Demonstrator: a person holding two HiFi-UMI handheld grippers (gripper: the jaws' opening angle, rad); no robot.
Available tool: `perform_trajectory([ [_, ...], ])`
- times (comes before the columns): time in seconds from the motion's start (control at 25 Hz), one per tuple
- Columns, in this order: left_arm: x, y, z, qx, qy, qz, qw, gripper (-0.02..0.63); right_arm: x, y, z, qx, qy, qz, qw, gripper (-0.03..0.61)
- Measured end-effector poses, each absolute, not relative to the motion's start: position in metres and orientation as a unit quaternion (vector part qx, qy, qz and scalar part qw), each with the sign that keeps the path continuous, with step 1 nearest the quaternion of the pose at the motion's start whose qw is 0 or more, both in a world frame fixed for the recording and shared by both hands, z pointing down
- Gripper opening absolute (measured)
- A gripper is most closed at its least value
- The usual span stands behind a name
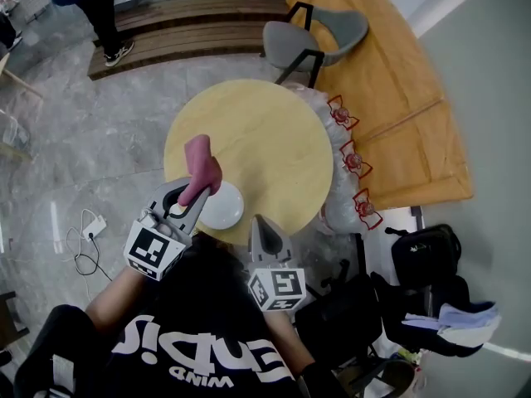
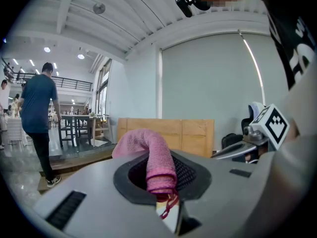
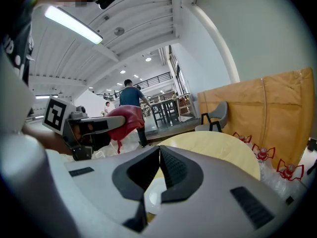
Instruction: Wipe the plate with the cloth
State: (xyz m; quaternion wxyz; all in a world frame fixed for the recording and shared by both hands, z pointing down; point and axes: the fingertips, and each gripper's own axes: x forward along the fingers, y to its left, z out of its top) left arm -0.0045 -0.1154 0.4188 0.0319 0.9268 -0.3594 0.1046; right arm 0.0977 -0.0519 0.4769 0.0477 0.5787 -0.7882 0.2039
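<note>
A small white plate [image 1: 224, 207] lies at the near edge of the round yellow table [image 1: 265, 131]. My left gripper [image 1: 197, 191] hangs over the plate's left rim, shut on a pink cloth [image 1: 202, 162] that sticks up and away beyond its tips. In the left gripper view the cloth [image 2: 156, 157] is pinched between the jaws and curls over to the left. My right gripper [image 1: 259, 222] sits just right of the plate at the table's edge, shut and empty. In the right gripper view its tips [image 3: 160, 150] meet above the plate [image 3: 154, 195], with the cloth [image 3: 126, 120] to the left.
A grey chair [image 1: 319, 36] stands at the table's far side. Clear bags with red ties [image 1: 344, 164] line its right side, next to a wooden panel [image 1: 398, 98]. Black bags [image 1: 423, 255] sit at right. A person [image 1: 91, 7] walks far left; a cable [image 1: 87, 239] lies on the floor.
</note>
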Motion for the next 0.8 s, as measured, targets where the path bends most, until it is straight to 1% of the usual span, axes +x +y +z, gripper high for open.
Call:
perform_trajectory([
  [0.36,-0.002,-0.137,0.431,0.932,-0.340,0.119,0.041,0.052,0.101,-0.074,0.478,0.596,-0.775,0.204,0.045,0.021],
  [0.48,-0.002,-0.144,0.444,0.935,-0.329,0.124,0.036,0.052,0.102,-0.081,0.488,0.600,-0.770,0.208,0.056,0.023],
  [0.8,-0.009,-0.157,0.470,0.935,-0.322,0.139,0.054,0.052,0.098,-0.094,0.520,0.596,-0.765,0.232,0.083,0.021],
])
